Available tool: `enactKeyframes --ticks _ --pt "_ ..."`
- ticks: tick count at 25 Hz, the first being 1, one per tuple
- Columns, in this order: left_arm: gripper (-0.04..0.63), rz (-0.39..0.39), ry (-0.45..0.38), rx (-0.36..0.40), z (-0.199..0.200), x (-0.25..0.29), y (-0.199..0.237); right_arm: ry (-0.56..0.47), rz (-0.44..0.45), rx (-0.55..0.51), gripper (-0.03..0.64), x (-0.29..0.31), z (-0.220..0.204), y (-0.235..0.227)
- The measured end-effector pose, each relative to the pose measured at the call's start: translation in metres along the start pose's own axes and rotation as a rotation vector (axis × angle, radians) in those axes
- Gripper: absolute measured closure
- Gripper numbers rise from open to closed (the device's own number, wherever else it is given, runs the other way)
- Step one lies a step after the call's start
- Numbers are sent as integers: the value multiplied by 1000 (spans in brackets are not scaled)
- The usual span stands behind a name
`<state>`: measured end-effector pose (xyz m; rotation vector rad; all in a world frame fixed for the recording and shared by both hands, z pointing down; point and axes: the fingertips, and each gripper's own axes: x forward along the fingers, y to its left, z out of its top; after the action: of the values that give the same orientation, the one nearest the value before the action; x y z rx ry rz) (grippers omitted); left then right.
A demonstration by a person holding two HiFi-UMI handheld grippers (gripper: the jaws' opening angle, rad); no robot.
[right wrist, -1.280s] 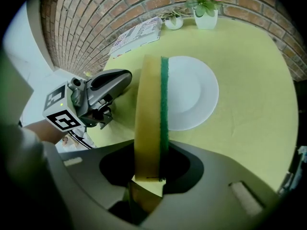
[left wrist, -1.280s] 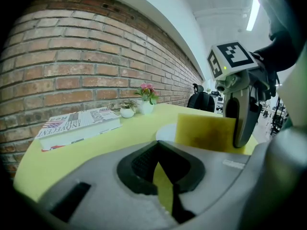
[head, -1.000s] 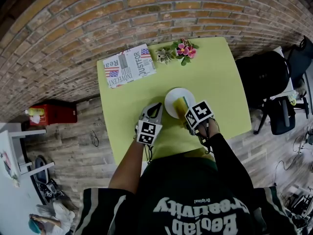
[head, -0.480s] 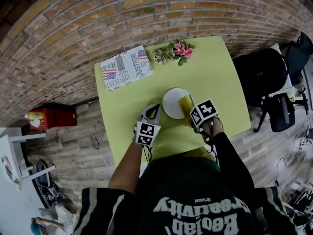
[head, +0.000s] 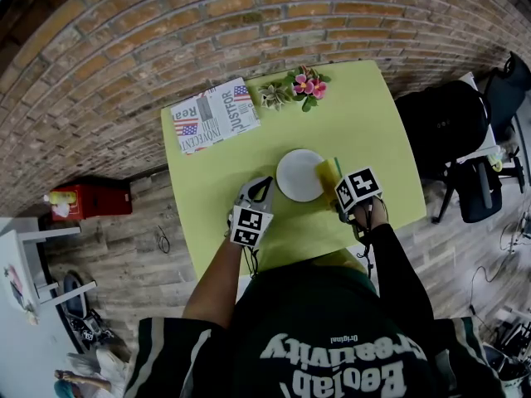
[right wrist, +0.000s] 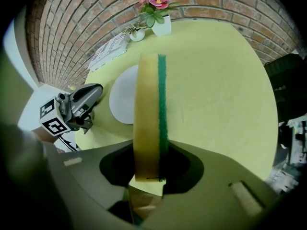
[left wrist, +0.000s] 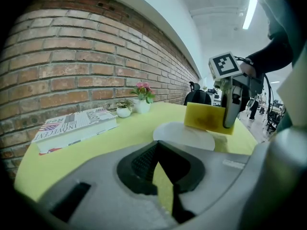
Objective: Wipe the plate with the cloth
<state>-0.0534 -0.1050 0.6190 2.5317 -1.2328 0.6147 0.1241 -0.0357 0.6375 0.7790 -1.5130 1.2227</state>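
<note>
Two grippers are logged at the near side of the table (head: 373,127). Nearest, the left gripper (head: 262,184) is drawn narrow with nothing between its jaws, its tip just beside the near-left rim of the plate (head: 297,175). The right gripper (head: 338,182) is clamped on a yellow-green sponge (head: 327,172), held on edge at the plate's right rim, apparently off the white face. The step is judged to be between wiping strokes, or wiping done; which cannot be settled. A further stroke would call for the sponge to be carried left and lowered onto the unheld plate. Open table is left to the right and beyond; newspaper (head: 216,113) and flowers (head: 305,84) are well apart at the far edge.
</note>
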Motion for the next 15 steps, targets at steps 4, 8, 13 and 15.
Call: enactKeyframes --ticks 4,8,13,15 --pt "591 -12 2 6 1 0 -2 -7 -26 12 483 -4 0 -10" --pt "591 -18 -1 4 0 0 -2 -13 -44 12 483 -6 -1 -17" --pt "591 -12 4 10 0 0 -2 -39 -47 -57 483 -15 7 -7" --pt "591 -13 5 12 1 0 -2 -42 -31 -92 483 -17 12 4"
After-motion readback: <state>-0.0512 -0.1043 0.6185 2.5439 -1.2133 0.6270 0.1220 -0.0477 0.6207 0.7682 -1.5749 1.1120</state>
